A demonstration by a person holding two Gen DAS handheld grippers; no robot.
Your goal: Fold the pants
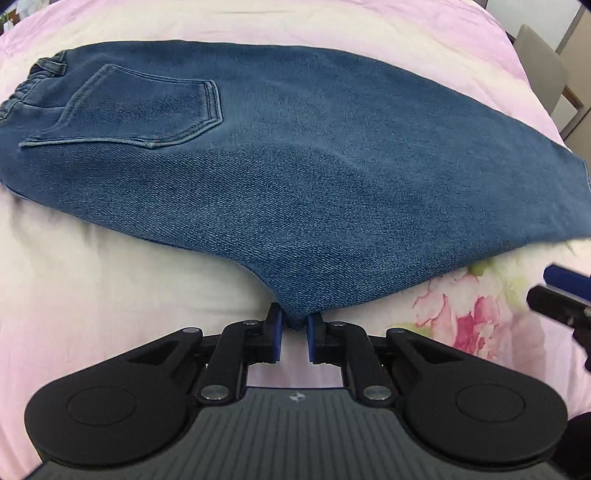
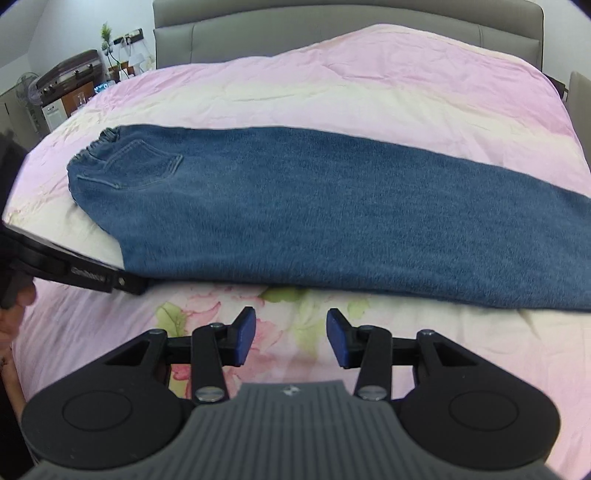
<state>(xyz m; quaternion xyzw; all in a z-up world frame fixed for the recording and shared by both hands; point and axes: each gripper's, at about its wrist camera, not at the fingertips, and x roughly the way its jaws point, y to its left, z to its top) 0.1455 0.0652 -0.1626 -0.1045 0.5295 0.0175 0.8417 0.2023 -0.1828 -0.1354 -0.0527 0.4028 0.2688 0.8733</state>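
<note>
Nearest the left wrist camera, the left black two-finger gripper with blue pads (image 1: pixel 294 325) has its jaws pinched on the near edge of the blue denim pants with an elastic waistband (image 1: pixel 295 177). The cloth bunches into a small point between the pads at 6 o'clock in that view. The gripper tips steeply down onto the pink and cream floral bedcover (image 1: pixel 110 277).

In the right wrist view, the right black two-finger gripper with blue pads (image 2: pixel 291 338) stands with its jaws apart and nothing between them. It hovers above the flower print, just short of the pants' near edge, and is angled down less steeply. At 9 o'clock there, the left tool reaches in to the denim edge, and part of the person's hand (image 2: pixel 16 299) shows behind it.

Farther out, the pants lie flat across the bed with the legs apparently stacked one on the other, the waistband and back pocket (image 1: pixel 147 107) toward 10 o'clock and the hem off toward 3 o'clock. Lengthwise halving looks done. The crosswise folds appear still to come, and only one edge is gripped so far.

Beyond, a grey padded headboard (image 2: pixel 347 33) closes the bed at 12 o'clock.
</note>
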